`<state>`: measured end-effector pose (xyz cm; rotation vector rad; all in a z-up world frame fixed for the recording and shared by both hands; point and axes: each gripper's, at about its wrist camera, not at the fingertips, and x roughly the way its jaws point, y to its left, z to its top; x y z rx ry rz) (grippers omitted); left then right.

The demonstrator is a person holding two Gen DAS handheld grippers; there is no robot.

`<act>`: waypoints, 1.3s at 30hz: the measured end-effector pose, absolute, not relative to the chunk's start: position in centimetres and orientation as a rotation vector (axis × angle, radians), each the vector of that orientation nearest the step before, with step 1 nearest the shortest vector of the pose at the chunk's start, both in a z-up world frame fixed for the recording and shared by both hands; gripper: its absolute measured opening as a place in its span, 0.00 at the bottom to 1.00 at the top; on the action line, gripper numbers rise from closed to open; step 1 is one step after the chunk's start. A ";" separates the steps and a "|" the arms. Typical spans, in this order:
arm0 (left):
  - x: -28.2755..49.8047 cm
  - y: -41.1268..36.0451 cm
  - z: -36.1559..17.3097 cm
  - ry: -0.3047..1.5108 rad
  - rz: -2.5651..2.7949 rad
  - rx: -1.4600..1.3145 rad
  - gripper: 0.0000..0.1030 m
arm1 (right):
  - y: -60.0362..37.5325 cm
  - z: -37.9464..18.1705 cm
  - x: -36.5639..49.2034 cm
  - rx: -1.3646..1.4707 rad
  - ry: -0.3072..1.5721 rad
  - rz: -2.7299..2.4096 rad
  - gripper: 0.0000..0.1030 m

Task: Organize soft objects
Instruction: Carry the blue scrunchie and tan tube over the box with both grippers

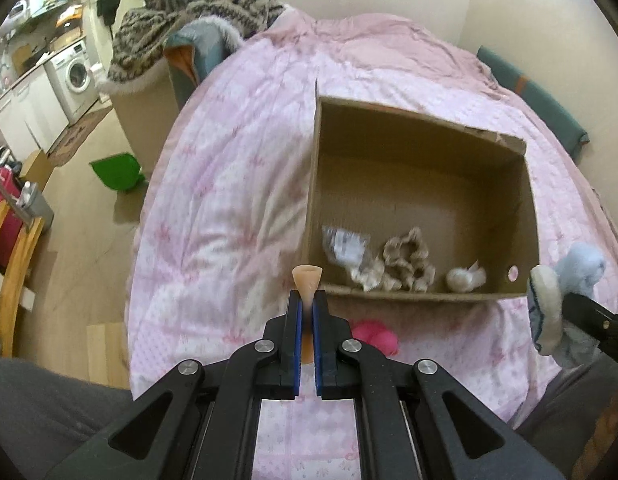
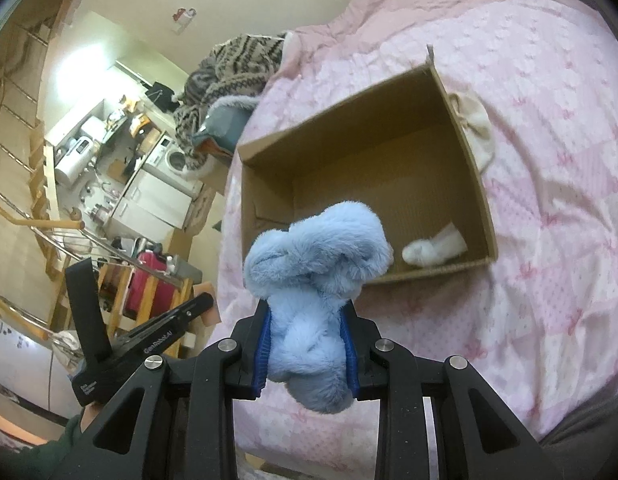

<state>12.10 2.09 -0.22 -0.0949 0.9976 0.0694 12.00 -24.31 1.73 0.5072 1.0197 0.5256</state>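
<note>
Since that blue plush toy [image 2: 315, 280] was all fluff, it looked light and squashy, so pinching its bunched middle seemed safest. The right gripper [image 2: 307, 344] had closed partway on it, pads sunk into the fur, just short of the cardboard box [image 2: 467, 152] on the pink quilt [image 2: 549, 200]. The left gripper [image 1: 307, 304] was nearly closed, pinching a small peach piece [image 1: 307, 280].
</note>
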 end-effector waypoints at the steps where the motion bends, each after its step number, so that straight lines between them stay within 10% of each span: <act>1: 12.4 2.0 0.0 1.000 0.054 -0.086 0.04 | -24.3 2.0 12.1 0.503 1.015 0.526 0.30; 39: 20.5 0.7 -2.9 0.962 -0.012 -0.038 0.05 | -24.4 -1.4 20.0 0.483 1.013 0.428 0.33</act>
